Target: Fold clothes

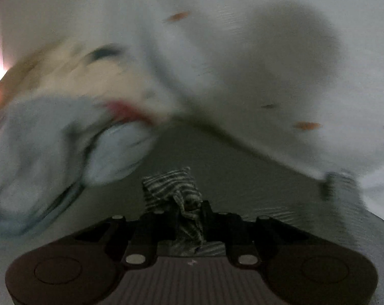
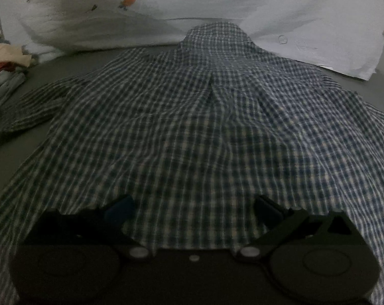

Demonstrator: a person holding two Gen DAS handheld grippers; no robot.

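A blue and white checked shirt (image 2: 192, 117) lies spread flat on a grey surface (image 2: 11, 152), collar at the far end, sleeves out to both sides. My right gripper (image 2: 194, 207) is open just above the shirt's near hem, its fingers wide apart and holding nothing. My left gripper (image 1: 185, 211) is shut on a bunched piece of the checked shirt (image 1: 174, 185), which sticks up between its fingers. The left wrist view is blurred by motion.
A pile of other clothes, pale grey, cream and red, lies at the left (image 1: 64, 132) and also shows in the right wrist view (image 2: 6, 71). A white sheet with small orange marks (image 2: 217, 7) is bunched along the far side.
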